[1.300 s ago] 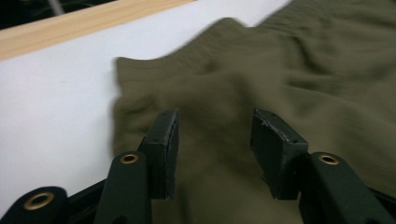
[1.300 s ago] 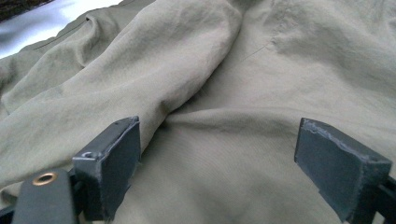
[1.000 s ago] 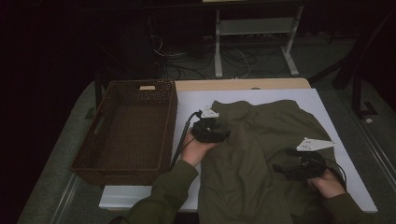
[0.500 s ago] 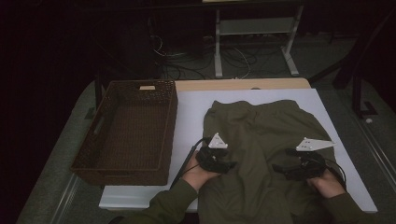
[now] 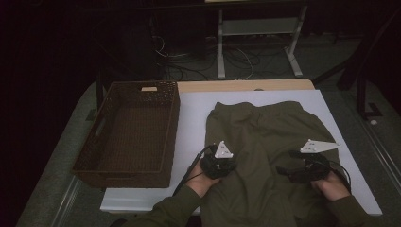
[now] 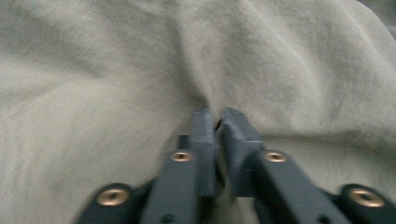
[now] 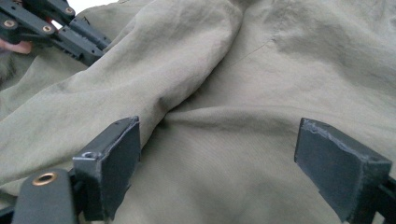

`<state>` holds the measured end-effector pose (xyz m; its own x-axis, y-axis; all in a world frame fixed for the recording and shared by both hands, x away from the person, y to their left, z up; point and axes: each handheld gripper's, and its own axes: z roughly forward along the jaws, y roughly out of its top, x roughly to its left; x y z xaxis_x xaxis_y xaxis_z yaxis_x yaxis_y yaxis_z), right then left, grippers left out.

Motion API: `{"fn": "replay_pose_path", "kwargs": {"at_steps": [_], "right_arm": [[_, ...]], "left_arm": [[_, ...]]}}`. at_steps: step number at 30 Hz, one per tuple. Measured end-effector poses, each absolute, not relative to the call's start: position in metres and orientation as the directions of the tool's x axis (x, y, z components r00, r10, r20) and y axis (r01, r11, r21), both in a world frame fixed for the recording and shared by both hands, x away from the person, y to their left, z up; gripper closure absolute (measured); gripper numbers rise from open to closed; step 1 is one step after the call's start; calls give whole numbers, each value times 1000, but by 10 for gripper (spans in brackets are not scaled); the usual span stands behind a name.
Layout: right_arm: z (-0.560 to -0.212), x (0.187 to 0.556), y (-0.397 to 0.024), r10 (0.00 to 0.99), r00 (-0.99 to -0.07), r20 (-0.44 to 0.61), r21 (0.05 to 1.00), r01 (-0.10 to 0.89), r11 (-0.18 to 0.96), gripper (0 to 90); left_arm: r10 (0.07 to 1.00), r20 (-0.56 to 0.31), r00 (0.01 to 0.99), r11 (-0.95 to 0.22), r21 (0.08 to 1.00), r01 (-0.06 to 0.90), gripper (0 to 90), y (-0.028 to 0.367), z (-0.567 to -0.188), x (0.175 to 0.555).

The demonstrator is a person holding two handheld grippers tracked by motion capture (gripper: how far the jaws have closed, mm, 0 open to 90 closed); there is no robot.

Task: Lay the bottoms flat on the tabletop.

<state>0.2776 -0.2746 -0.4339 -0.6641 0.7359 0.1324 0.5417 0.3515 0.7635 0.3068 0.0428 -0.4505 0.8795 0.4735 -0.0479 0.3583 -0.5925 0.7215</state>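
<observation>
An olive-green garment (image 5: 265, 132) lies spread on the white table (image 5: 191, 118). My left gripper (image 5: 229, 166) rests on its near left part. Its jaws have just been closing, and in the left gripper view they (image 6: 218, 119) stand together with a pucker of the fabric (image 6: 280, 70) pinched at their tips. My right gripper (image 5: 283, 171) sits low over the garment's near right part and points left. Its jaws (image 7: 224, 140) are wide open, with a fold of cloth (image 7: 187, 93) lying between them untouched. The left gripper (image 7: 46, 28) shows farther off in the right gripper view.
A brown wicker basket (image 5: 172, 137) stands on the table's left side, close to the garment's left edge. A strip of bare wood (image 5: 246, 86) marks the far table edge. Beyond it are cables and a metal stand (image 5: 257, 42) on the floor.
The left gripper came down from the garment's upper left edge to its near left part and its jaws shut. The garment now lies flatter. The right gripper stayed in place.
</observation>
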Motion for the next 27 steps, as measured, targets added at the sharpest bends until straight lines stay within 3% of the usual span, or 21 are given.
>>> {"fn": "replay_pose_path", "kwargs": {"at_steps": [5,16,18,23,27], "right_arm": [[-434,278,-275,737,-663,134,766,541,348,145],[-434,277,-275,734,-666,132,765,540,352,145],[-434,277,-274,730,-670,135,763,541,355,145],[-433,276,-273,708,-688,157,760,542,359,144],[-434,277,-271,704,-691,160,757,544,361,144]], "left_arm": [[490,-45,870,-599,708,374,885,48,-446,309],[636,36,771,-595,659,460,877,78,-442,323],[639,42,768,-588,671,452,831,77,-441,323],[614,3,789,-542,729,418,584,73,-429,317],[535,-47,843,-513,775,368,505,65,-412,304]]}}
